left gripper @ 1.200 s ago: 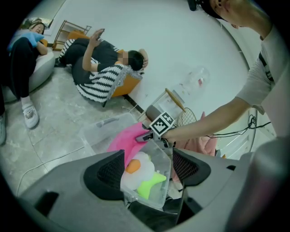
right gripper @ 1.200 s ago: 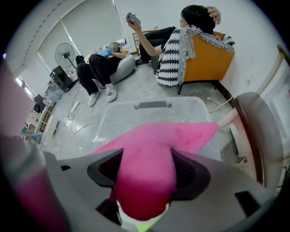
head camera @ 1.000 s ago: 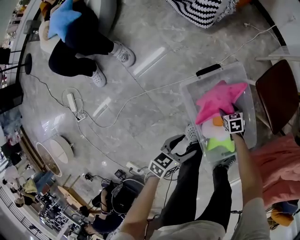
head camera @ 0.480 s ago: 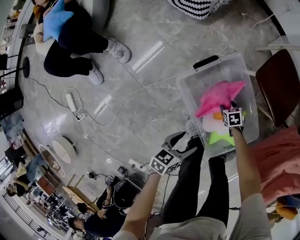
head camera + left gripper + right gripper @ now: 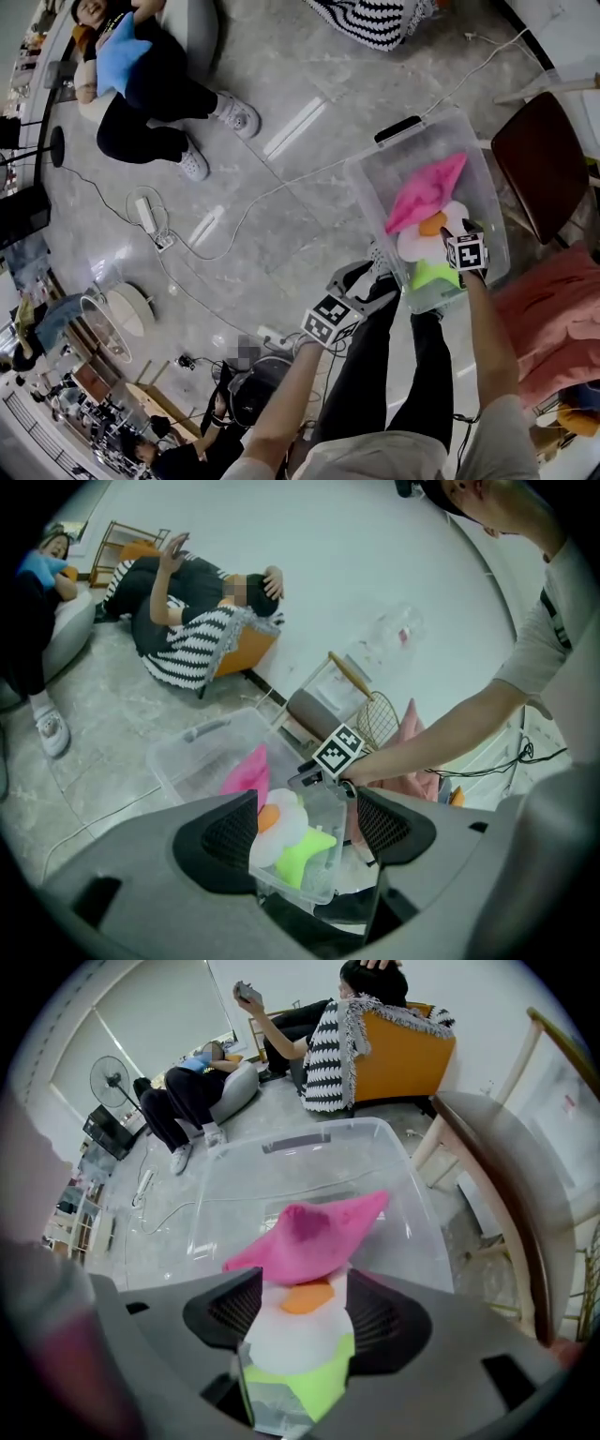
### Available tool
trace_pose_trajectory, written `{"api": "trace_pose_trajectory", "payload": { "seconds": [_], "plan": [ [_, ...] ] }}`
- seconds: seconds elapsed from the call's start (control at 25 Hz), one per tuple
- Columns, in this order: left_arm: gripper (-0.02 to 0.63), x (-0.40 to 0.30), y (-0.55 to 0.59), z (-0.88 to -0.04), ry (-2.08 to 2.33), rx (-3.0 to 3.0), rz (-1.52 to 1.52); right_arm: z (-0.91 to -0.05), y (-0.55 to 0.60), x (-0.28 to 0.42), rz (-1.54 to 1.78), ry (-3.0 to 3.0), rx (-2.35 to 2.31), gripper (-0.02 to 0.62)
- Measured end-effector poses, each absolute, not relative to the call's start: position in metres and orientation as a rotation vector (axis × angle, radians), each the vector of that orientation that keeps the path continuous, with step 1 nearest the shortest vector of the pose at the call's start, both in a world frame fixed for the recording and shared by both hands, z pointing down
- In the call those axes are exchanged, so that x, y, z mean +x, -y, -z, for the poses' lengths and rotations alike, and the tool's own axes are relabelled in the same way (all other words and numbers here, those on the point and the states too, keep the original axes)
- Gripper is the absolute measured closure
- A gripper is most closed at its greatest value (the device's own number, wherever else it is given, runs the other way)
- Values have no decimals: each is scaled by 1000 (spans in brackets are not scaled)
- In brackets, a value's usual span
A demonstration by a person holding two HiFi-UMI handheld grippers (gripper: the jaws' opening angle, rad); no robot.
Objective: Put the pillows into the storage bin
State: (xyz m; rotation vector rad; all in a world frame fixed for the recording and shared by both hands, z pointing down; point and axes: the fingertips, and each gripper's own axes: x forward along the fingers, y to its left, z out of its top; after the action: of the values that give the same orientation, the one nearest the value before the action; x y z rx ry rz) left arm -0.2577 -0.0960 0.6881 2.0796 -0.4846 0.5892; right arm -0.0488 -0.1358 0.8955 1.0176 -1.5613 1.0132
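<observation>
Grey marble floor (image 5: 281,197) under everything. On it, a clear plastic storage bin (image 5: 412,155), lidless, with a black handle (image 5: 397,129) at its far end. To the bin's right, hard by its long side, a dark brown chair (image 5: 539,164); nearer, a heap of pink cloth (image 5: 548,319).

Right forearm stretched forward over the bin's near right corner, right gripper (image 5: 300,1312) pointed steeply down into it. Jaws just narrowed a little, yet apart, pads clear of everything. Seen between them, lying in the bin: a white fried-egg pillow (image 5: 417,242) with an orange yolk.

Left forearm bent forward and lower in the head view, left gripper (image 5: 305,829) tilted gently down toward the bin's near end from outside it. Jaws spread wide, nothing gripped.

Three pillows inside the bin: a pink star pillow (image 5: 427,192) in the middle, partly over the egg pillow; a lime-green star pillow (image 5: 433,275) pressed against the near wall, under the egg's edge.

Across the floor, well apart: a seated person hugging a blue star pillow (image 5: 117,52), a striped blanket (image 5: 375,14) and a white power strip (image 5: 147,211) with trailing cable.
</observation>
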Motion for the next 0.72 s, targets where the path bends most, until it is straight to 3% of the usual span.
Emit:
{"api": "trace_pose_trajectory", "payload": {
  "seconds": [0.4, 0.72],
  "plan": [
    [273, -266, 73, -613, 620, 2074, -509, -806, 64, -64, -1138, 1629, 1064, 321],
    [273, -222, 57, -552, 650, 2171, -518, -693, 9, -66, -1183, 1770, 1147, 319]
  ]
}}
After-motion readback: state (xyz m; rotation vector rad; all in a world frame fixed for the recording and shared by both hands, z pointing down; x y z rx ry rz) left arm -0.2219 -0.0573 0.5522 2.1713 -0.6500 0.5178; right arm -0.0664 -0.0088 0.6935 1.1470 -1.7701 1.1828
